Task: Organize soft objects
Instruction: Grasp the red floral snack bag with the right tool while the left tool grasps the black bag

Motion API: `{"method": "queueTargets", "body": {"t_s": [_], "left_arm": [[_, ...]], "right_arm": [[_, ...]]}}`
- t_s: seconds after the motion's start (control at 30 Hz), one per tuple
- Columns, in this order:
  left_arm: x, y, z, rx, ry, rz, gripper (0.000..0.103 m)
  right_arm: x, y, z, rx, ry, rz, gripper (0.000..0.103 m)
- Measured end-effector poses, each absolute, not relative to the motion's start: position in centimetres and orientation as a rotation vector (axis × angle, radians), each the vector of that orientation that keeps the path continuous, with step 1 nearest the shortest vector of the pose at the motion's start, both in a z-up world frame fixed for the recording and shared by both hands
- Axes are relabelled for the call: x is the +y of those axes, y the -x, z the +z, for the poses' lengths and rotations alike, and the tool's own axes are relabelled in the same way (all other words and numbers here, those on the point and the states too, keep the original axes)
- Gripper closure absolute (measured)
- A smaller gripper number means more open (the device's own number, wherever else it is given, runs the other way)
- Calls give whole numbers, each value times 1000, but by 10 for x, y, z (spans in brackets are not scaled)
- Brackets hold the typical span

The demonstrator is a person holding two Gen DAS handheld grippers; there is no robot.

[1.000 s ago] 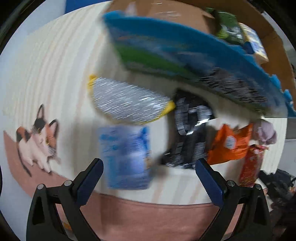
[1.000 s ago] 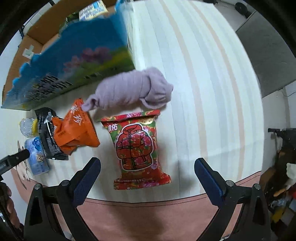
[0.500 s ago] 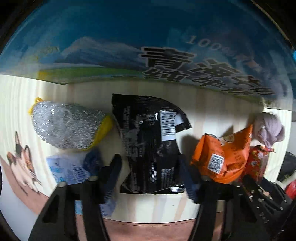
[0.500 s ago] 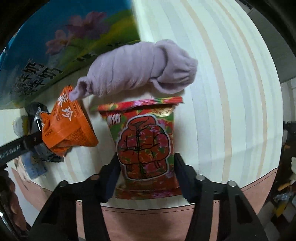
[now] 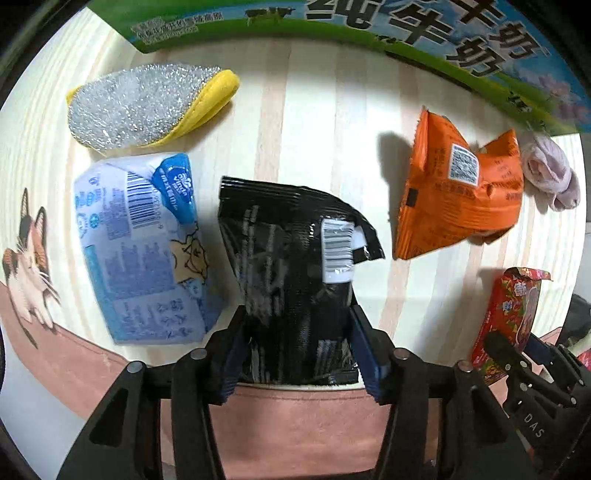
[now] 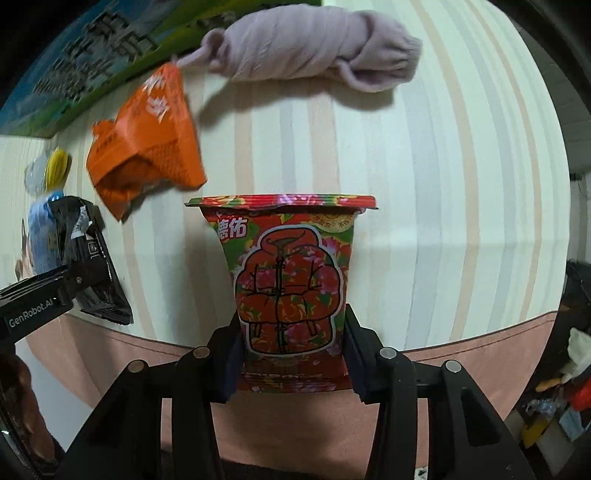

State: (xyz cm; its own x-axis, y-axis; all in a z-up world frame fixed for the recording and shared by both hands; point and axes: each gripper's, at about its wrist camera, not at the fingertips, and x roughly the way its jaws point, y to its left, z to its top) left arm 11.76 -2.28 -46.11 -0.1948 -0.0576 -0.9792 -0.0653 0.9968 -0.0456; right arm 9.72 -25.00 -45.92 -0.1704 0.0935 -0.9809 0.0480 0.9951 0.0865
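A striped surface (image 6: 443, 184) with a pink near edge carries a row of soft goods. A printed box (image 5: 406, 33) stands along its far edge, its inside out of view. The right half of the surface lies bare and open toward the right edge; the left half is crowded.

A lilac sock roll (image 6: 314, 44) lies near the far edge, just beside the box. In front of it the red pack (image 6: 291, 288) reaches over the near edge, and the right tongs (image 6: 291, 354) are clamped on its lower sides. An orange pack (image 6: 147, 136) lies between the sock roll and the left group.

The left view alone shows that group in full: a black pack (image 5: 291, 269) at the near edge, its lower end between the pads of the left tongs (image 5: 295, 350), which press its sides while the jaws are opening slightly. A blue tissue pack (image 5: 136, 251) lies just beside it on the left. A silver and yellow scourer (image 5: 144, 103) sits behind that, near the box. A cat picture (image 5: 29, 266) marks the left edge.

The right view alone shows clutter beyond the right edge, too small to tell.
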Motion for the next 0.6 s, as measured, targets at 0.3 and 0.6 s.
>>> {"method": "queueTargets", "body": {"t_s": [0.3,0.6], "left_arm": [[-27,-134,-433,1726,60,10,62],[-60,-137,-273,1497,141,-162,62]], "right_arm": [[-244,-102,-456,1718,-46,20,55],[-249,-105,-337,1560,-164,207,56]]}}
